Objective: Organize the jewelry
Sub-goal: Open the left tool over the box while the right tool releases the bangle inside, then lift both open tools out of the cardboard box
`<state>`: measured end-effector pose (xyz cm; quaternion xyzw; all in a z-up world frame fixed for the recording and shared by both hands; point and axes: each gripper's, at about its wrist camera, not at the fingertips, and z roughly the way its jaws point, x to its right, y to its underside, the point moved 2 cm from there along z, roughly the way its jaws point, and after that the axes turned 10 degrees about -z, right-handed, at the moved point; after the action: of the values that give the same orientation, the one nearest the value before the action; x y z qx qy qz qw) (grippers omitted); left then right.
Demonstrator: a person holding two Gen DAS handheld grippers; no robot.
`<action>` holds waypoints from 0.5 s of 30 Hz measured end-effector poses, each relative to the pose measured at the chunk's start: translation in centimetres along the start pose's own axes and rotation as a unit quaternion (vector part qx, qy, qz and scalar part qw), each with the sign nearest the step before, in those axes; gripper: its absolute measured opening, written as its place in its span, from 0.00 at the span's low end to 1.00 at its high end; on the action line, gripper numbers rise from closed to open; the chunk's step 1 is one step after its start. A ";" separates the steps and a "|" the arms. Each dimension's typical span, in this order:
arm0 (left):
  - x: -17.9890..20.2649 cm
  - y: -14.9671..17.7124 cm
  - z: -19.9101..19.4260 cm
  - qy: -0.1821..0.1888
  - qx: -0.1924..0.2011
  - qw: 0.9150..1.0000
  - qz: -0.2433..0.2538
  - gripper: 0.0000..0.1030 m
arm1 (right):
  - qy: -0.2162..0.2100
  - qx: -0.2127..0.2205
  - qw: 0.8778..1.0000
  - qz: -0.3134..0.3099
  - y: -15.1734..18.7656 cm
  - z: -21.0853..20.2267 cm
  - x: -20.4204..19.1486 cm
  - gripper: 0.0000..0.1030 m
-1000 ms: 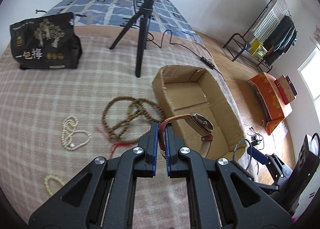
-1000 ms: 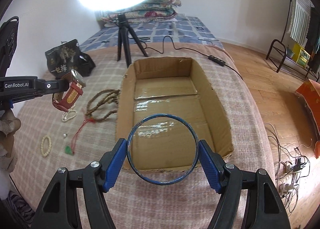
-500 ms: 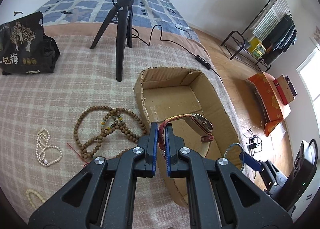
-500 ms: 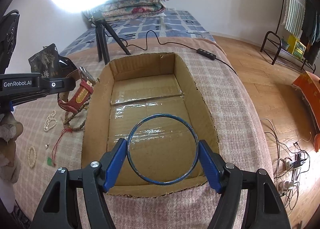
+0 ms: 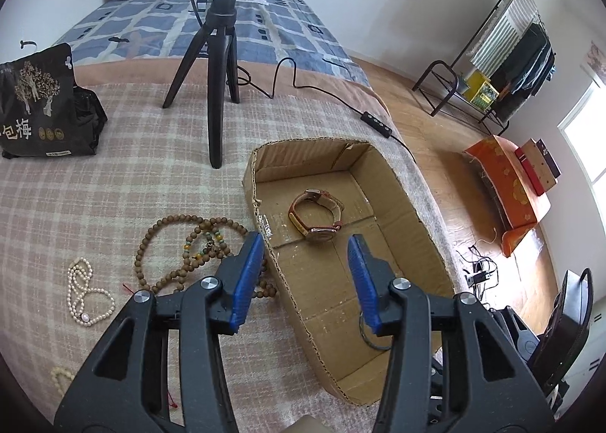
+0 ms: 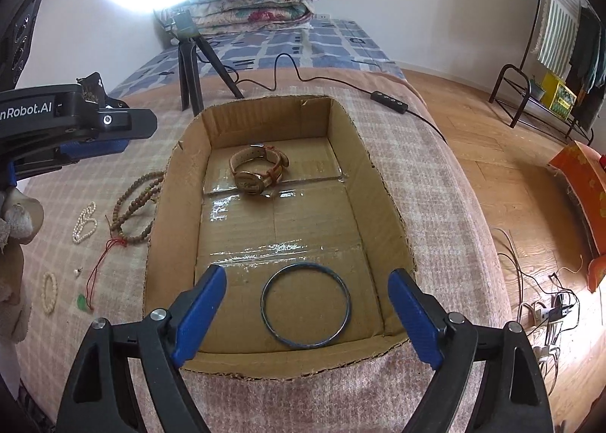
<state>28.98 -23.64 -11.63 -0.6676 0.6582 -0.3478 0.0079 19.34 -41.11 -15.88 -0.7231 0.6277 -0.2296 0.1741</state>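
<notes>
A brown-strapped watch lies on the floor of the open cardboard box. My left gripper hangs over the box's near left wall, jaws opening, with nothing between them. A thin blue bangle lies flat on the box floor near the front wall. My right gripper is just above it, jaws opening wide and clear of the ring. On the blanket left of the box lie a wooden bead necklace, a pearl strand and a small cream bracelet.
A black tripod with a ring light stands behind the box. A black printed bag sits at the far left. A cable with a controller runs past the box's far corner. The bed edge drops to wooden floor on the right.
The left gripper moved over the box and let go of the watch, which now lies on the box floor. The right gripper released the bangle, which dropped flat into the box.
</notes>
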 end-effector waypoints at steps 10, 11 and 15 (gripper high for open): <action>-0.9 0.2 -2.3 -0.013 0.019 1.000 0.009 0.46 | 0.002 0.015 1.000 0.003 -0.1 -1.4 -0.2 0.86; -1.2 0.1 -2.7 -0.015 0.023 1.000 0.009 0.46 | 0.001 0.017 1.000 0.003 -0.2 -1.6 -0.3 0.86; -2.6 -0.3 -4.9 -0.020 0.038 0.999 0.003 0.46 | -0.002 0.027 1.000 0.003 -0.6 -2.5 -1.0 0.86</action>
<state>27.18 -19.09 -9.02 -0.6715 0.6462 -0.3595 0.0474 18.37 -39.98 -13.57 -0.7170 0.6229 -0.2445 0.1951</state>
